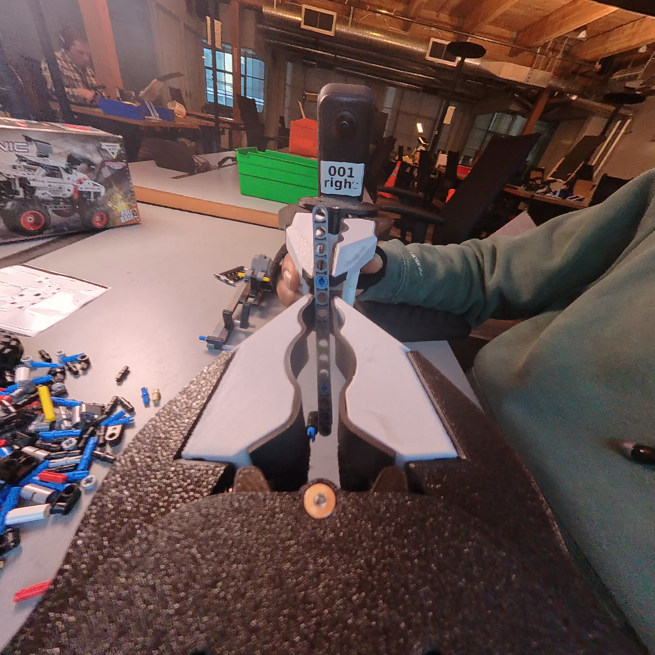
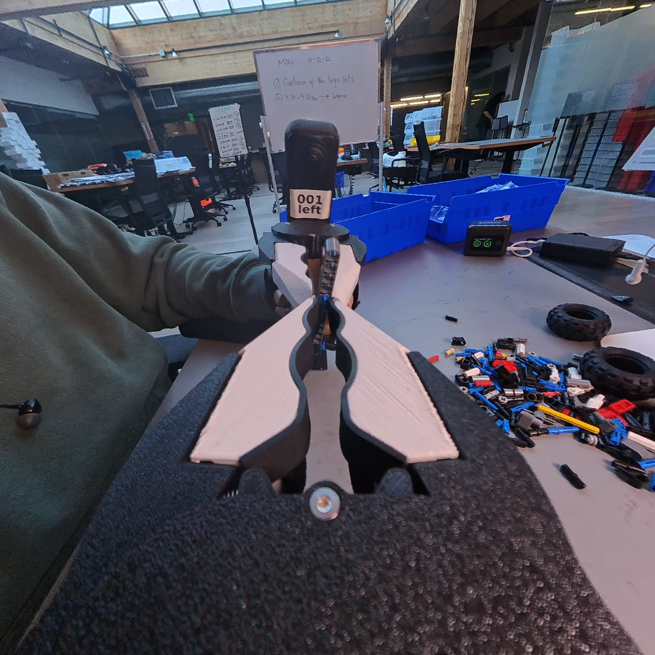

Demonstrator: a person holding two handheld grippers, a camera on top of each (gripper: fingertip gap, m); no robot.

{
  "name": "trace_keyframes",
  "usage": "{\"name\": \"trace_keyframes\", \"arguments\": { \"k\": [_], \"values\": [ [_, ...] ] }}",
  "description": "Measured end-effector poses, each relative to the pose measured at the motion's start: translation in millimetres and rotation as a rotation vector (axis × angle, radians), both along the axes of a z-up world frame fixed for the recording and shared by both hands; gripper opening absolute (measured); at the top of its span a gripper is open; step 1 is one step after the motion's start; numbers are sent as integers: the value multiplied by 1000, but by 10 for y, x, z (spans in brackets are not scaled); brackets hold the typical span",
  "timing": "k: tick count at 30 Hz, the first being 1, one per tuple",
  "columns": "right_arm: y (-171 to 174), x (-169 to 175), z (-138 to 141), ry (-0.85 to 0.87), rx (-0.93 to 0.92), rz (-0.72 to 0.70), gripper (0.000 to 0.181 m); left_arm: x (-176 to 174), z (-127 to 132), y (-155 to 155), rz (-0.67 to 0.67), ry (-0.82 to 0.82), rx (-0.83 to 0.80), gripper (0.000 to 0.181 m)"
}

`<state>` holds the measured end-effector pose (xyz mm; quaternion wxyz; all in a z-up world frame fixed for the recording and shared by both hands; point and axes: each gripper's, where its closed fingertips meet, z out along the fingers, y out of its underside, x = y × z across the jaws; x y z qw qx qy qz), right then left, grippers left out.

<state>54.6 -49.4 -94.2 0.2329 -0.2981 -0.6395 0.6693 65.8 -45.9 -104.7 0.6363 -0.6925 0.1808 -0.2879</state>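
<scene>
Left wrist view: left gripper clamped on grey perforated beam; right gripper, facing it, pinches the beam's far end. Loose parts pile lower left. Best keep both grips aligned, squeeze steady.

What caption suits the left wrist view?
Left tool and right tool pinch one long holed beam above scattered parts.

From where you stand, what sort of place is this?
Probably a shared workshop or maker space: long worktables with office chairs, a whiteboard, storage bins, and a pile of toy building pieces on the grey table.
</scene>
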Motion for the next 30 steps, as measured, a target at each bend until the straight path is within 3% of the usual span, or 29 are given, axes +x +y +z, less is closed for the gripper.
{"name": "trace_keyframes", "arguments": {
  "k": [9, 10, 12, 13, 16, 18, 21, 24, 27, 30],
  "values": [
    [26, 15, 113, 17, -43, 44, 2, -37, 186, 9, 57, 20, 99, 6],
    [37, 25, 118, 16, -49, 48, 1, -70, 251, -4, 67, -10, 122, 6],
    [135, 17, -128, -43, 19, 19, 2, -361, 622, -132, 105, -164, 221, 6],
    [155, 35, -140, -60, -38, 32, 2, -450, 713, -210, 112, -155, 249, 6],
    [168, -98, 42, -26, -66, -18, 2, -502, 658, -254, 140, -100, 238, 6],
    [232, -323, -13, -51, 47, -116, 2, -627, 626, -184, 204, -103, 217, 6],
    [570, -764, -353, -145, 357, -367, 3, -919, 521, -50, 342, -130, 174, 6],
    [759, -1111, -736, -242, 646, -431, 3, -1103, 278, 58, 438, -160, 101, 7],
    [932, -1334, -1129, -298, 962, -432, 4, -1119, 100, 81, 432, -224, 38, 7],
    [962, -1423, -1239, -301, 995, -437, 16, -1102, 136, 50, 374, -314, 37, 7]
  ]
}}
